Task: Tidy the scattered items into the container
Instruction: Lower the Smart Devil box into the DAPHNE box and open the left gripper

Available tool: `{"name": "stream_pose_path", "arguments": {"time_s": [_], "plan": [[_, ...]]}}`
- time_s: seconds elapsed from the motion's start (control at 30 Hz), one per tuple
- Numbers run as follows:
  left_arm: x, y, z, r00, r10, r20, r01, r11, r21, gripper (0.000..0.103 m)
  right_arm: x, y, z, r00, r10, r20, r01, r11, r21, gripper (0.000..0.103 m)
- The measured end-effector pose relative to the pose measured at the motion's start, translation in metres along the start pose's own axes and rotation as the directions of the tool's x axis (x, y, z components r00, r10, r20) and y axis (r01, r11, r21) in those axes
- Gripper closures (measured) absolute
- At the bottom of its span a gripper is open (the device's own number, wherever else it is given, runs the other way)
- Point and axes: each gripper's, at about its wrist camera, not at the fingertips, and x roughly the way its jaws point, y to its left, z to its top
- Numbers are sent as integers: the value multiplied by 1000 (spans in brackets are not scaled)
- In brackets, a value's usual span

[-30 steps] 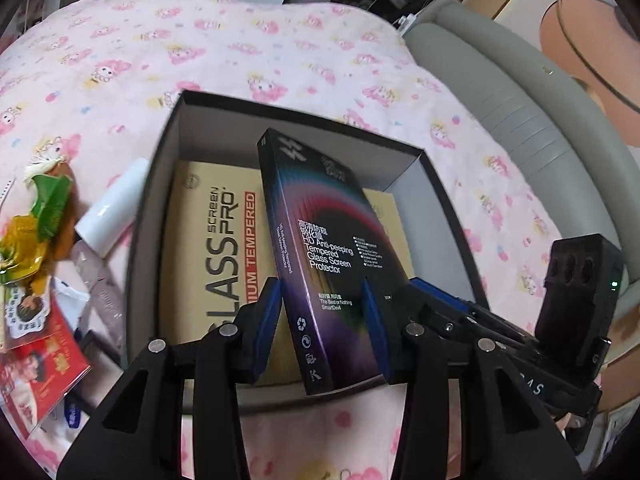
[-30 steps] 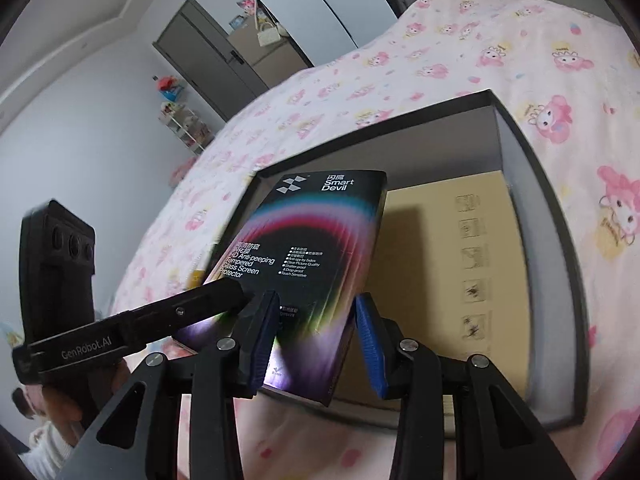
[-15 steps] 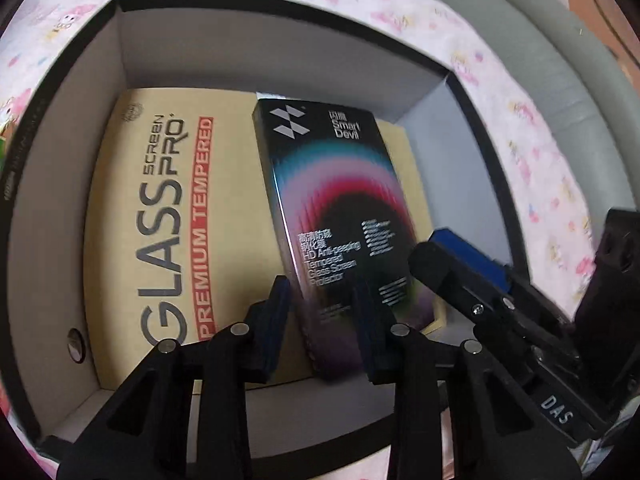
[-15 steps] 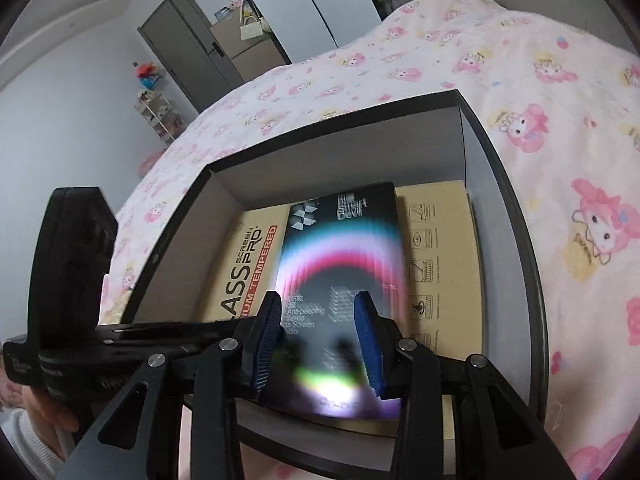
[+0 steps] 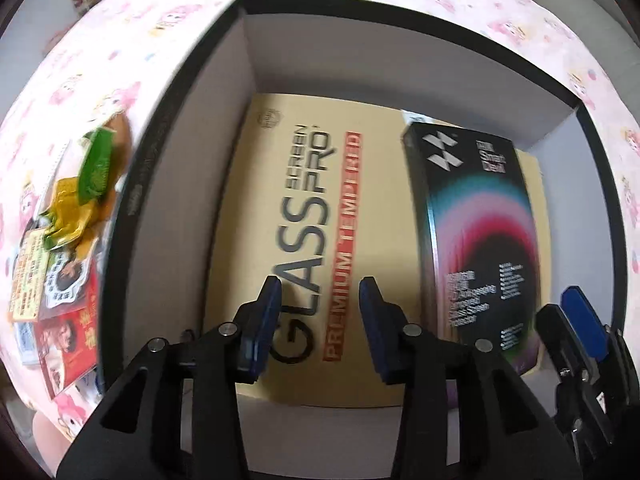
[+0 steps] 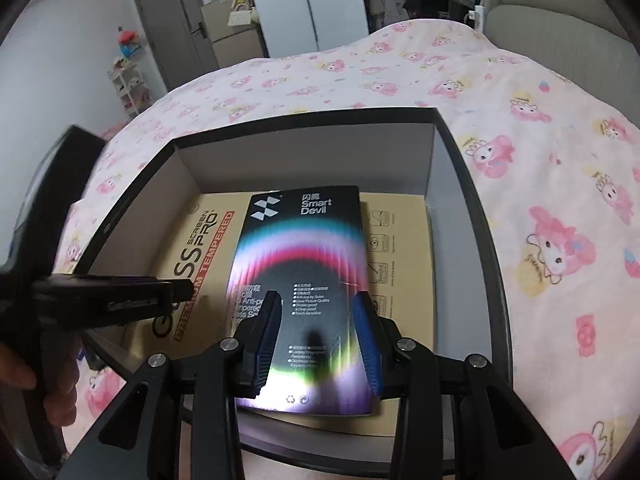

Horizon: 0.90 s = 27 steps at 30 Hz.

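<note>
Right wrist view shows the right gripper (image 6: pixel 316 340) with its fingers spread, one on each side of the dark Smart Devil box (image 6: pixel 308 280) but, as far as I can tell, not pressing it; the box looks to lie flat. Its long axis runs straight away from these fingers, so its near short end is between them and its far end points at the back wall of the container (image 6: pixel 304 160). Under it lies the tan Glass Pro box (image 6: pixel 404 248), flat on the container floor.

Left wrist view shows the left gripper (image 5: pixel 318 324), fingers also spread and holding nothing, above the tan Glass Pro box (image 5: pixel 304 220). The dark Smart Devil box (image 5: pixel 476 232) lies to the right of these fingers, apart from them.

Beyond the left wall of the container (image 5: pixel 188 184), on the bed (image 5: pixel 132 40), the scattered packets (image 5: pixel 76 208) wait to the left of the left fingers. I judge the left gripper is nearer to them, so the next pick belongs to it.
</note>
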Motion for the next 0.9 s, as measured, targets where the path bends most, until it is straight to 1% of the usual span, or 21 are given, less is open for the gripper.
{"name": "stream_pose_path", "arguments": {"time_s": [0.03, 0.07, 0.17, 0.3, 0.33, 0.37, 0.4, 0.43, 0.47, 0.5, 0.53, 0.6, 0.7, 0.73, 0.77, 0.8, 0.83, 0.9], "plan": [[1, -8, 0, 999, 45, -5, -45, 998, 44, 62, 0, -2, 1, 1000, 7, -1, -7, 1000, 4, 69], [3, -14, -1, 997, 74, -12, -73, 994, 75, 62, 0, -3, 1, 1000, 17, -2, -17, 1000, 10, 69], [8, -23, -2, 995, 75, -61, -68, 991, 115, 62, -1, -6, 3, 1000, 30, -7, -30, 999, 31, 69], [14, -36, -2, 990, 71, -118, -50, 984, 174, 61, -1, -6, 4, 999, 37, -11, -36, 999, 30, 69], [16, -42, -1, 988, 51, -145, -22, 979, 200, 60, -1, -6, 4, 999, 32, -14, -32, 999, 22, 69], [17, -44, 0, 986, 29, -163, 4, 980, 198, 61, 0, -5, 3, 1000, 26, -16, -25, 1000, 11, 69], [19, -45, 1, 984, 6, -179, 29, 981, 190, 58, 1, -4, 3, 1000, 14, -19, -14, 1000, -1, 69], [20, -47, 1, 983, -15, -184, 49, 982, 181, 54, 3, -3, 2, 1000, 1, -21, -1, 1000, -14, 69], [21, -50, 0, 983, -24, -181, 58, 981, 186, 53, 4, 0, 1, 1000, -15, -22, 14, 999, -31, 69], [21, -53, -1, 984, -29, -176, 65, 978, 200, 53, 5, 2, 0, 999, -26, -23, 25, 999, -45, 69], [21, -56, -3, 985, -29, -168, 65, 975, 213, 60, 5, 3, 0, 999, -36, -23, 35, 998, -56, 69], [20, -62, -8, 988, -28, -150, 64, 969, 239, 67, 5, 2, -1, 999, -41, -29, 39, 998, -53, 69], [22, -61, -11, 986, -52, -156, 87, 971, 224, 69, 4, -2, 0, 999, -30, -30, 29, 999, -35, 71], [22, -60, -12, 985, -70, -159, 104, 971, 215, 73, 4, -3, 0, 999, -25, -30, 24, 999, -28, 72], [22, -59, -14, 981, -100, -164, 133, 969, 207, 75, 3, -4, 1, 999, -19, -29, 19, 1000, -20, 72], [22, -57, -15, 975, -139, -175, 172, 965, 196, 81, 2, -5, 2, 999, -14, -29, 14, 1000, -12, 73], [23, -54, -17, 966, -180, -188, 214, 960, 181, 83, 2, -7, 2, 1000, -9, -29, 9, 1000, -4, 73], [24, -49, -21, 951, -235, -199, 268, 951, 156, 83, 1, -7, 2, 1000, -9, -27, 9, 1000, -3, 74]]}}
